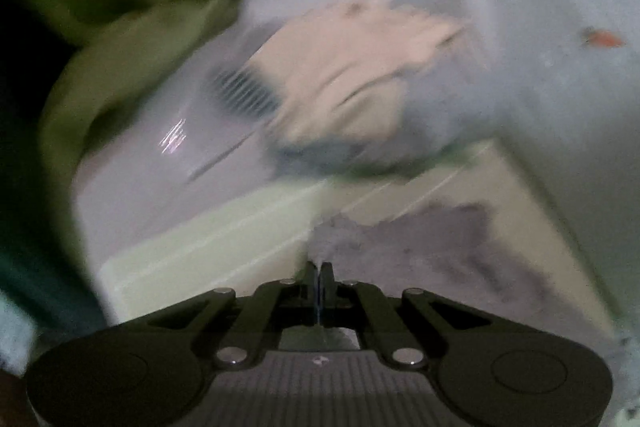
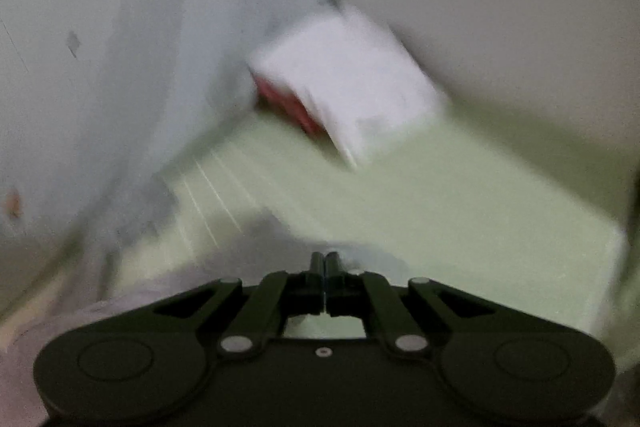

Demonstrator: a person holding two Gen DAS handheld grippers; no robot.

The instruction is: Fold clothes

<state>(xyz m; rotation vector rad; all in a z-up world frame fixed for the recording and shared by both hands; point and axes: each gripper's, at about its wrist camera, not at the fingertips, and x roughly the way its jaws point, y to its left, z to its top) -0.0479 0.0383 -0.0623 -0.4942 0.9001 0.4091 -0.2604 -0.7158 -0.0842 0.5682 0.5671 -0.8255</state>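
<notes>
Both views are blurred by motion. In the left wrist view my left gripper (image 1: 320, 265) is shut on the edge of a grey-lilac garment (image 1: 420, 239), which spreads to the right over a pale green surface (image 1: 208, 251). In the right wrist view my right gripper (image 2: 325, 257) has its jaws together, pinching a pale grey-lilac cloth edge (image 2: 360, 259) that trails down to the left (image 2: 132, 299) over the same pale green surface (image 2: 440, 219).
A pile of folded beige and grey clothes (image 1: 352, 79) lies on a white box-like appliance (image 1: 160, 155) beside green fabric (image 1: 132, 27). A white box with a red side (image 2: 348, 83) stands in the corner against pale walls (image 2: 100, 67).
</notes>
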